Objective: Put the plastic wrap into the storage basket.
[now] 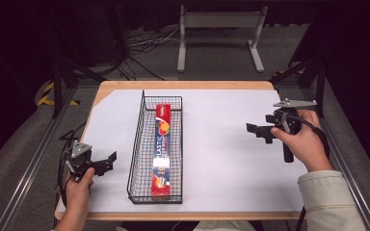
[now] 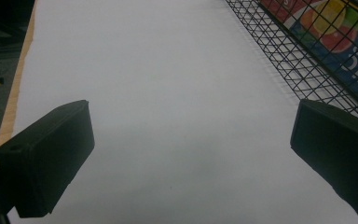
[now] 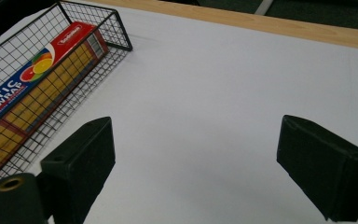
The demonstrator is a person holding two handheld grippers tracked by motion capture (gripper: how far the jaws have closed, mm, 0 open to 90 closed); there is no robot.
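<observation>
Between both wide-open grippers, a wire basket [image 1: 137, 144] walls off the plastic-wrap box [image 1: 162, 149].

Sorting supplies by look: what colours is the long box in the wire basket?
The box is mainly red with a blue panel and fruit picture; the high view shows it best.

Black wire-grid basket [image 1: 137, 144] right of the left gripper [image 1: 107, 161], whose jaws are matte black. Inside it, a box [image 1: 162, 149]: red ends, blue middle band with white lettering, orange-yellow-green fruit graphic, yellow side panel. White sheet [image 1: 221, 159] under the black right gripper [image 1: 253, 130]; light wood table edge [image 3: 279, 23] beyond.
</observation>
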